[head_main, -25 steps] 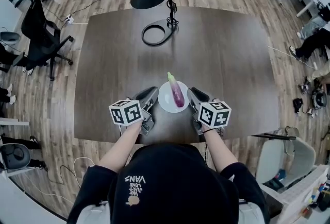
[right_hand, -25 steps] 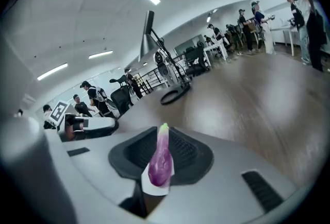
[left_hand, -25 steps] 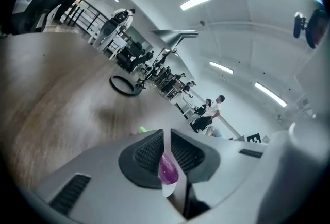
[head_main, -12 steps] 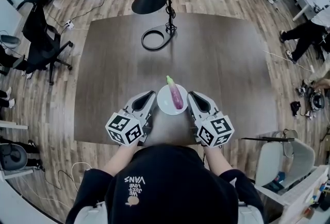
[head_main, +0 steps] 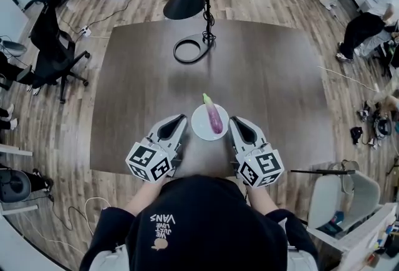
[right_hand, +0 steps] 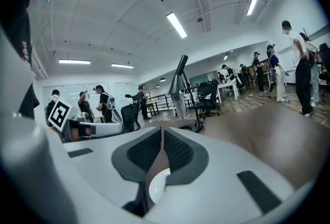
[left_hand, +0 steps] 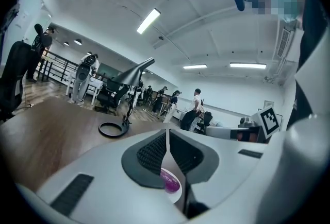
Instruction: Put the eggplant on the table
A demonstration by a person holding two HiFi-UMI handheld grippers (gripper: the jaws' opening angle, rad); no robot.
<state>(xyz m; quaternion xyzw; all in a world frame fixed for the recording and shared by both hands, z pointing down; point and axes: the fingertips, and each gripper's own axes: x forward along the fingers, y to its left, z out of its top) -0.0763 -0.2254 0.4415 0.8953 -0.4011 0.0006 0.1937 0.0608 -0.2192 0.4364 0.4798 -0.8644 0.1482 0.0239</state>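
A purple eggplant (head_main: 214, 116) with a green stem lies on a small white plate (head_main: 201, 124) near the front edge of the dark table (head_main: 274, 83). My left gripper (head_main: 175, 126) rests just left of the plate, shut, with nothing between its jaws. My right gripper (head_main: 240, 128) rests just right of the plate, also shut and empty. In the left gripper view the eggplant (left_hand: 169, 181) shows low between the jaws of that gripper (left_hand: 167, 141). The right gripper view shows a slice of the plate (right_hand: 156, 186) below its gripper (right_hand: 162, 141).
A black desk lamp (head_main: 187, 0) with a ring base (head_main: 189, 50) stands at the table's far side. A black office chair (head_main: 53, 39) stands off the left edge. People (head_main: 365, 23) sit and stand beyond the right side.
Both grippers have drawn back toward the person and tilted, their marker cubes now lower in the head view. The eggplant and plate have not moved.
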